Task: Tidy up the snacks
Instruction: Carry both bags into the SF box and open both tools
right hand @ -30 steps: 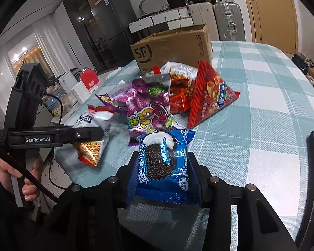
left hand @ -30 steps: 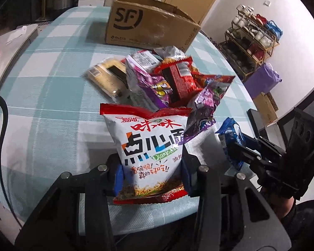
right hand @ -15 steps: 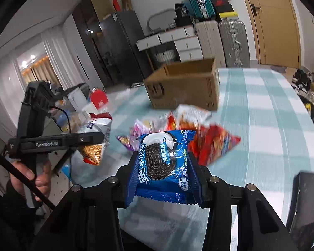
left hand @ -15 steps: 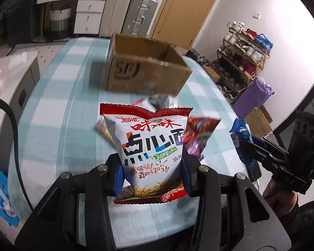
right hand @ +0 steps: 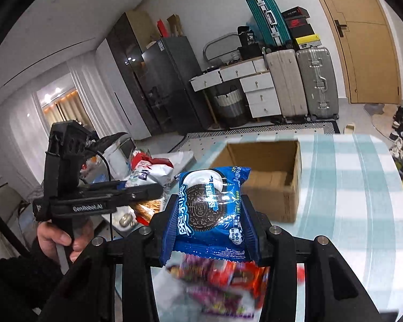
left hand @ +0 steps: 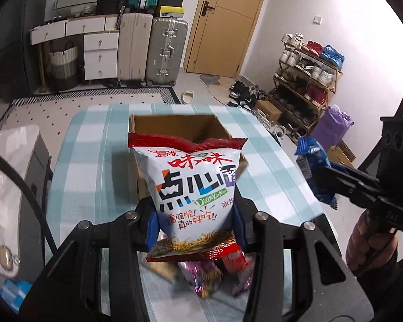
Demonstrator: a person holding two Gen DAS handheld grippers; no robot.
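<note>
Left gripper [left hand: 194, 222] is clamped on the lower part of a white-and-red noodle snack bag [left hand: 193, 187], bag upright, long axis vertical, top seam up. Right gripper [right hand: 211, 230] is clamped on a blue cookie pack [right hand: 211, 209], also upright between the pads

Key relation: the cardboard box [left hand: 174, 126] sits on the checked table [left hand: 94, 166] dead ahead of and below both grippers, open top facing up. In the left wrist view the noodle bag's top edge overlaps the box mouth, so the box lies straight along the fingers. In the right wrist view the box [right hand: 271, 177] is ahead and slightly right of the cookie pack. Neither hand looks clearly nearer; both packs are in the air, well short of the opening

Box interior: only bare cardboard visible, looks empty

Remaining snack pile [right hand: 223, 287] lies on the table under the grippers, blurred
</note>
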